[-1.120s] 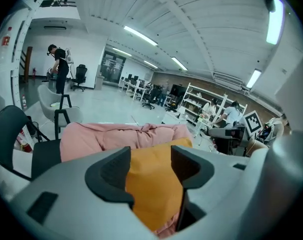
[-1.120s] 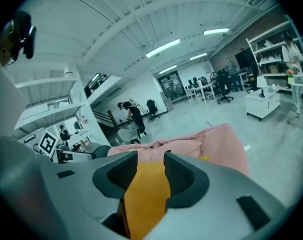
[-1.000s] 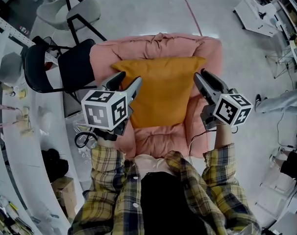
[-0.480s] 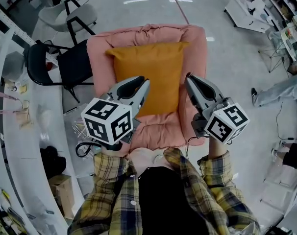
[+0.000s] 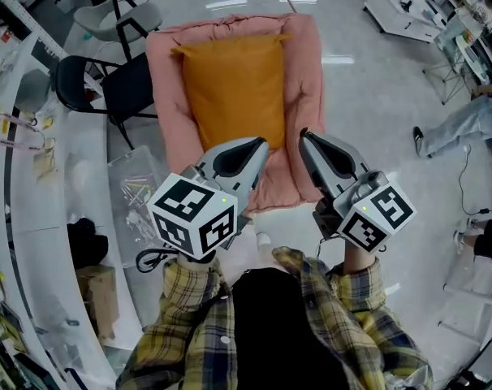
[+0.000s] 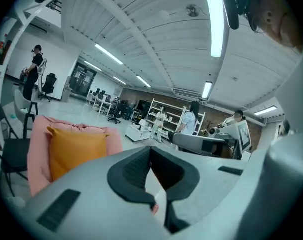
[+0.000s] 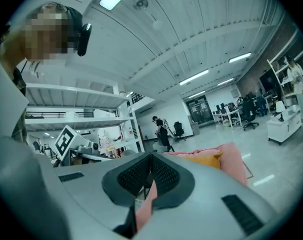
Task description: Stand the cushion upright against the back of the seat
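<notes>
At the far left a black chair (image 5: pixel 120 96) stands beside the pink seat (image 5: pixel 303 88). The orange cushion (image 5: pixel 234 88) rests upright against the seat's back, well apart from both grippers. Nearer, the left gripper (image 5: pixel 259 145) has its jaws pressed together on nothing. The right gripper (image 5: pixel 305 136), just beside it, is likewise closed and empty.

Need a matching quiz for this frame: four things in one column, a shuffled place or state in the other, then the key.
Column one
A. orange square cushion
B. pink padded seat
C. black chair
D. left gripper

Column two
1. jaws shut
2. beside the seat, at its left in the head view
3. upright against the seat's back
4. holds the cushion

Pairs: A-3, B-4, C-2, D-1
</notes>
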A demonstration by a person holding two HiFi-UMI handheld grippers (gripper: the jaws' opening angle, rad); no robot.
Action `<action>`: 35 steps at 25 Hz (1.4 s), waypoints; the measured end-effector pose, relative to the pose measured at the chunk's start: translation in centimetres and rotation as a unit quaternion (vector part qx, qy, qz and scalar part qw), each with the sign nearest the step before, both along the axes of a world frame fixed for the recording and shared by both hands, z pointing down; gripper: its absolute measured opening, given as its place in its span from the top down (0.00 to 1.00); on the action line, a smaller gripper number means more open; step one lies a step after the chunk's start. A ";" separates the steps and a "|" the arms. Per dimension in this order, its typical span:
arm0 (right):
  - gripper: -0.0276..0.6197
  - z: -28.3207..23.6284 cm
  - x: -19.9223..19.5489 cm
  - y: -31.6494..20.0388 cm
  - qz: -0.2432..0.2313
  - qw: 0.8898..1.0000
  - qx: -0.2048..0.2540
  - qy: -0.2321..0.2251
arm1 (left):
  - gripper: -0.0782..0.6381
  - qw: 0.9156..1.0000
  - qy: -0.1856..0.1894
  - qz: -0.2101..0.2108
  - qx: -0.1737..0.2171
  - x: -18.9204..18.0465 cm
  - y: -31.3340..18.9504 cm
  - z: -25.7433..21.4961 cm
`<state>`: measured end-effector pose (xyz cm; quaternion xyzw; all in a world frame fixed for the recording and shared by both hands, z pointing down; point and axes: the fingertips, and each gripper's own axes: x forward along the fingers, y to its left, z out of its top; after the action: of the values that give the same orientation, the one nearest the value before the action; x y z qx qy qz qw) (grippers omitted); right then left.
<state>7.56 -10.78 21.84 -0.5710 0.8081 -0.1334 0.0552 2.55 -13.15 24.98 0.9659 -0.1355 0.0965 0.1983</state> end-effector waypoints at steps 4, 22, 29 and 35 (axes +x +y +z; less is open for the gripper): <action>0.92 -0.9 -2.4 3.6 -0.019 1.000 0.005 0.000 | 0.88 1.000 0.001 0.003 0.000 -1.4 4.4 -0.6; 0.92 -2.3 -8.6 5.8 -0.026 1.000 0.000 0.003 | 0.88 1.000 0.012 0.010 -0.001 -6.9 6.7 -2.3; 0.92 -1.6 -9.1 5.5 -0.020 0.999 -0.011 0.022 | 0.88 1.000 0.018 0.013 0.003 -7.1 6.1 -2.4; 0.93 -0.9 -8.5 5.9 -0.016 0.999 -0.018 0.029 | 0.88 1.000 0.018 0.017 0.006 -6.5 6.2 -2.2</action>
<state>-0.92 -4.87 20.89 -0.5627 0.8159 -0.1320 0.0191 -3.97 -6.93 22.78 0.9708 -0.1161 0.0813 0.1933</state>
